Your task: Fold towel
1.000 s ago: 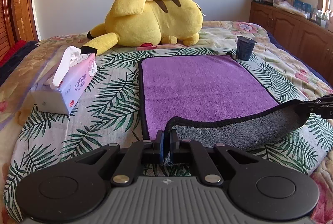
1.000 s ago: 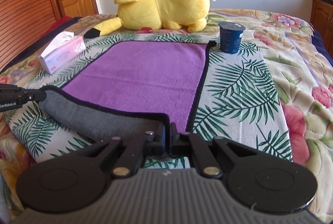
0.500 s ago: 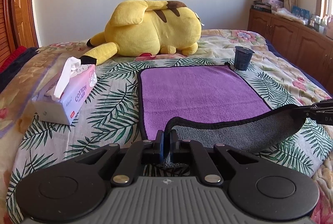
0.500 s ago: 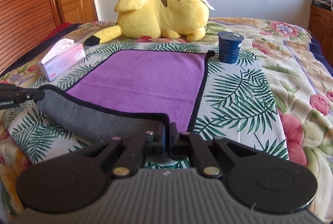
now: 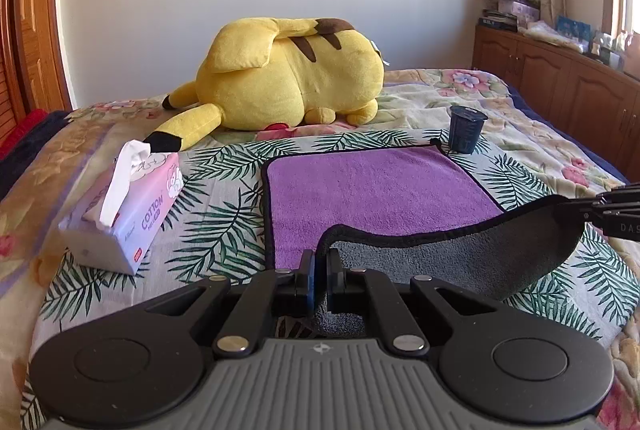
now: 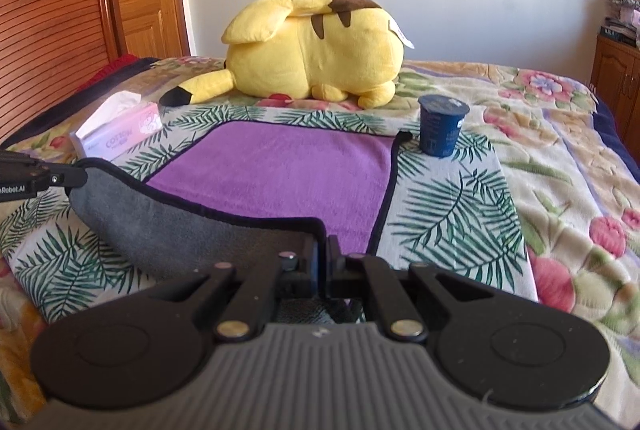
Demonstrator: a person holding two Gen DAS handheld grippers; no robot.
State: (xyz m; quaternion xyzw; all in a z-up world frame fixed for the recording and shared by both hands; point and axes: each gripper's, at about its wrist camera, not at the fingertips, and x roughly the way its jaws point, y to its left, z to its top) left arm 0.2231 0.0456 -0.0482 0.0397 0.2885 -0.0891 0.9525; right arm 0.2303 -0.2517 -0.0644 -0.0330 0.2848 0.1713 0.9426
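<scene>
A purple towel (image 5: pixel 372 190) with a black hem and grey underside lies flat on the bed, also in the right wrist view (image 6: pixel 280 174). Its near edge is lifted off the bed, grey side (image 5: pixel 452 258) showing. My left gripper (image 5: pixel 320 270) is shut on the near left corner. My right gripper (image 6: pixel 323 262) is shut on the near right corner. Each gripper shows at the edge of the other's view: the right one (image 5: pixel 600 208), the left one (image 6: pixel 60 179). The lifted edge sags between them.
A big yellow plush toy (image 5: pixel 288 74) lies beyond the towel's far edge. A dark blue cup (image 5: pixel 466 128) stands at the towel's far right corner. A pink tissue box (image 5: pixel 128 206) sits left of the towel. Wooden cabinets (image 5: pixel 560 78) line the right wall.
Both grippers have risen with the towel's near edge, lifting it higher off the bed. More of the wall and room shows in both views.
</scene>
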